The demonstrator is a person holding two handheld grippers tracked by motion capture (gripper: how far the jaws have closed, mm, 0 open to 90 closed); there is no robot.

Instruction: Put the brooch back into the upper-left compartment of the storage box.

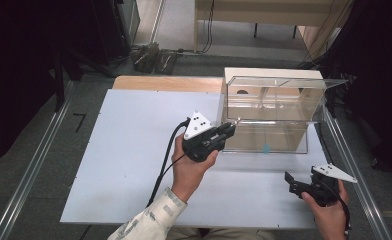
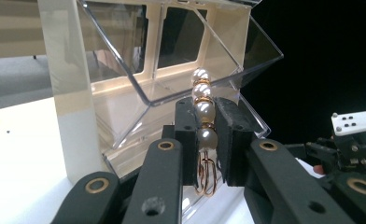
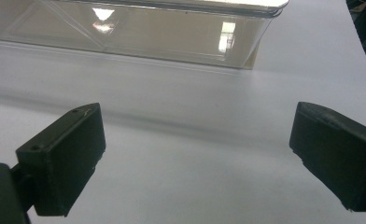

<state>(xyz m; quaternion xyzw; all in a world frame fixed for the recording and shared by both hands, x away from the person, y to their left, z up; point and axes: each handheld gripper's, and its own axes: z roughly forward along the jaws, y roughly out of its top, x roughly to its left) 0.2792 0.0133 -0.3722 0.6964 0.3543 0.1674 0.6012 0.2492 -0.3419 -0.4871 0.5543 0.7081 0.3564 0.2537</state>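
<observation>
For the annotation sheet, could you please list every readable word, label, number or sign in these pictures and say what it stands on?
None: no readable text on the clear box, the pearl piece clamped in the left gripper, the open right gripper or the table.
A dark angular floor mark spells nothing legible.

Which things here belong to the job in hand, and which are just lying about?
In the job:
- pearl clip, clamped in the left gripper
- clear box, lid open

Lying about:
- right gripper, open on the table
- floor cables
</observation>
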